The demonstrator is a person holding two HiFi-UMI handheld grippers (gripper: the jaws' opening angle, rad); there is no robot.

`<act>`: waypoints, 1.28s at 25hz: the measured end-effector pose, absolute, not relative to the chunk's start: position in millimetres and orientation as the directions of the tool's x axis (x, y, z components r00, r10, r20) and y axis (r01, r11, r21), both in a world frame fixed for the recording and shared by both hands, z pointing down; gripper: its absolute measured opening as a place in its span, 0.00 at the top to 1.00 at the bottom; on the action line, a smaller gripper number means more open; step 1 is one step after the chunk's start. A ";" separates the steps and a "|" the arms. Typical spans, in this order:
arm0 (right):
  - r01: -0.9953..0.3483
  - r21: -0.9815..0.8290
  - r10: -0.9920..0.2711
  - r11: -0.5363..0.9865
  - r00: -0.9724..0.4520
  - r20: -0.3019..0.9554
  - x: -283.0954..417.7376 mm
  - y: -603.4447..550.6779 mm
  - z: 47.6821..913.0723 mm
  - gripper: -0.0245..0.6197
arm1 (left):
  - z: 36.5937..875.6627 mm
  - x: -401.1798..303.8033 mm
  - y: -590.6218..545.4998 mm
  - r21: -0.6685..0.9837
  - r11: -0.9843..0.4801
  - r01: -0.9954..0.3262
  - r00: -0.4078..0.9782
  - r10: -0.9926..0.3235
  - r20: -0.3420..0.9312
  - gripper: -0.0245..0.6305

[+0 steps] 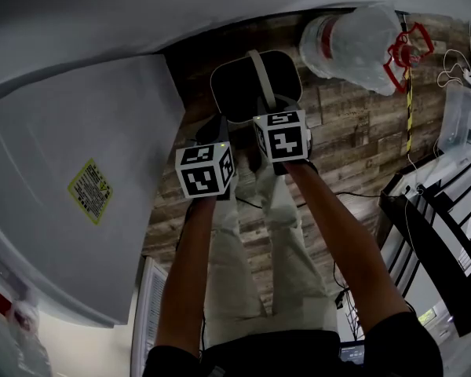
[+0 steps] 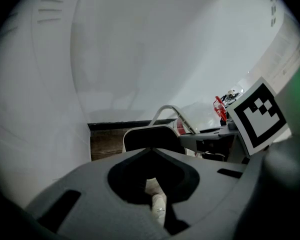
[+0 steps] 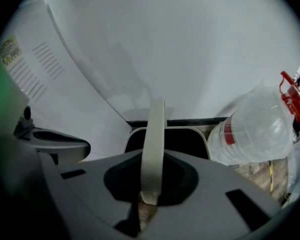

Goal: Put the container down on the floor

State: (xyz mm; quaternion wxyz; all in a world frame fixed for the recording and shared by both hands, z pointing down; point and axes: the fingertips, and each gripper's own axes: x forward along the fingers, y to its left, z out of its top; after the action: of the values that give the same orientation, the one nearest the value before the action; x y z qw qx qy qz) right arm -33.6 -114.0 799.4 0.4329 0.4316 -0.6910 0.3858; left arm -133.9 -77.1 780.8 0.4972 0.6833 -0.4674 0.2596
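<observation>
Your right gripper (image 3: 151, 196) had its jaws pinched on the cream handle (image 3: 154, 144) of the dark container (image 1: 243, 93), which hung low over the wood floor (image 1: 337, 132), just beside a clear water bottle (image 1: 353, 45). Your left gripper (image 2: 152, 194) stood beside it, jaws together, off the container. It looked light and rigid, though liable to swing; the handle's top was the place to hold.

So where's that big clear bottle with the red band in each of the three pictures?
Head view: bottle at the upper right.
Left gripper view: right of centre, partly hidden behind the container.
Right gripper view: large, at the right side.
Shared landmark: the black container, to the bottle's left in all three.
</observation>
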 end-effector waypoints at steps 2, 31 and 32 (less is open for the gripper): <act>-0.930 -0.158 -0.262 0.332 -0.252 0.931 -34.1 -116.1 803.4 0.91 | 784.6 -134.5 -77.6 0.437 -0.071 -0.897 0.429 -0.376 0.821 0.94; -0.912 -0.193 -0.338 0.363 -0.322 0.884 -54.2 -157.3 855.5 0.91 | 842.5 -132.9 -100.2 0.420 -0.083 -0.904 0.416 -0.406 0.814 0.94; -0.911 -0.195 -0.339 0.363 -0.324 0.883 -54.5 -157.9 857.8 0.91 | 844.4 -133.3 -101.1 0.420 -0.080 -0.904 0.414 -0.410 0.813 0.94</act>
State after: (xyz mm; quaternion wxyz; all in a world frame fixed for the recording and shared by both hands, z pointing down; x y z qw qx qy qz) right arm -54.5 -157.9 857.8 0.3912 0.4302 -0.7268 0.3656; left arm -133.3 -101.1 844.4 0.4822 0.6887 -0.4769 0.2564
